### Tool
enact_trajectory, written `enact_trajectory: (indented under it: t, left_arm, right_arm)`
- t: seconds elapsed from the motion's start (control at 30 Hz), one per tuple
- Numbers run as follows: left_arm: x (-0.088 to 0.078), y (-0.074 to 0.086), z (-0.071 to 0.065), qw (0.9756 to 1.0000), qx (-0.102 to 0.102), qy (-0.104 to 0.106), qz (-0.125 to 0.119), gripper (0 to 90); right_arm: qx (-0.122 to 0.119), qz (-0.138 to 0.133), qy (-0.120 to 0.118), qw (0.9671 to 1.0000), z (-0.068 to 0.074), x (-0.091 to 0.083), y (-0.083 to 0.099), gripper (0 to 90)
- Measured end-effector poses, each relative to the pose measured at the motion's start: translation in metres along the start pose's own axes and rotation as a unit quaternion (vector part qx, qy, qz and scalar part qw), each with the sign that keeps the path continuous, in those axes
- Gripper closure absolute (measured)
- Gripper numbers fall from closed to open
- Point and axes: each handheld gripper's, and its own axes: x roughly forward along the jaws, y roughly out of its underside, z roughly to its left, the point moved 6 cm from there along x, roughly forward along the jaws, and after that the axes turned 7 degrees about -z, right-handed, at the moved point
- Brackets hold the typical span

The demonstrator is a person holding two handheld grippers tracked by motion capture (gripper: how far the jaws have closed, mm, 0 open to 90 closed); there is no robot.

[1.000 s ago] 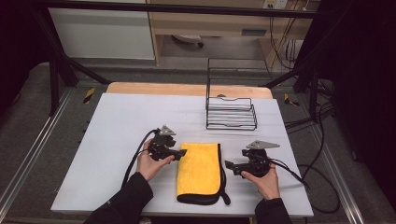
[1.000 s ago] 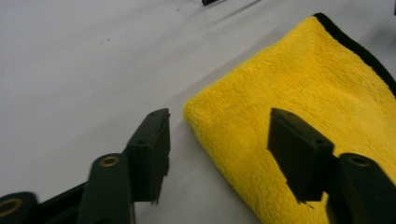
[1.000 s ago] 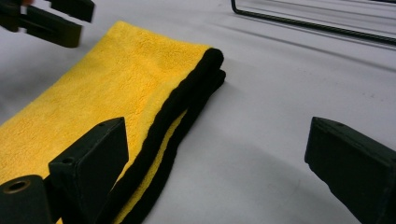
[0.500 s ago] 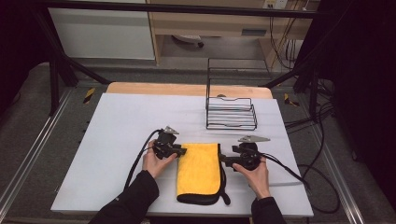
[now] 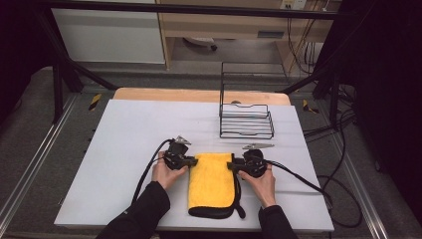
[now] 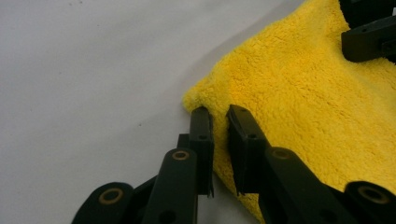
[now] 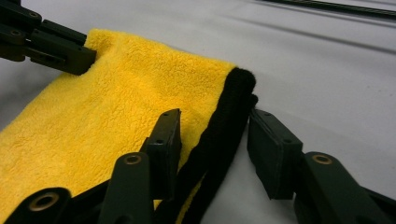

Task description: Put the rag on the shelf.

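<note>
High view: wire rack (image 5: 246, 121) seemingly empty; yellow cloth (image 5: 212, 179) near it.

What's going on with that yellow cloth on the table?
A person holds a gripper in each hand at the far corners of a folded yellow cloth. The left gripper has just closed its jaws onto the left corner. The right gripper straddles the cloth's black edge, its jaws closing but not yet pinching. A wire rack stands behind.

White table (image 5: 124, 149), folded yellow cloth (image 5: 213, 179) near front edge, black wire rack (image 5: 246, 122) behind it
</note>
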Motion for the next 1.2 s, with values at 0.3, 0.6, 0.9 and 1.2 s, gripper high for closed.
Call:
enact_trajectory:
  t: [0.3,0.6,0.9,1.2]
  left_arm:
    - [0.000,0.000,0.000,0.9999,0.014,-0.003,0.001,76.9]
    - [-0.003,0.000,0.001,0.9997,-0.008,0.014,-0.019,82.9]
    - [-0.017,-0.004,-0.002,0.9972,-0.006,0.026,-0.070,83.8]
    - [-0.038,-0.012,-0.014,0.9941,0.018,0.028,-0.104,83.8]
  right_arm:
    - [0.038,0.016,-0.014,0.9990,0.003,0.000,0.001,76.3]
    - [0.042,0.014,-0.019,0.9988,0.003,-0.001,-0.001,80.8]
    - [0.036,-0.010,-0.028,0.9989,0.007,-0.013,-0.008,81.7]
    - [0.006,-0.039,-0.035,0.9986,0.018,-0.030,-0.019,81.8]
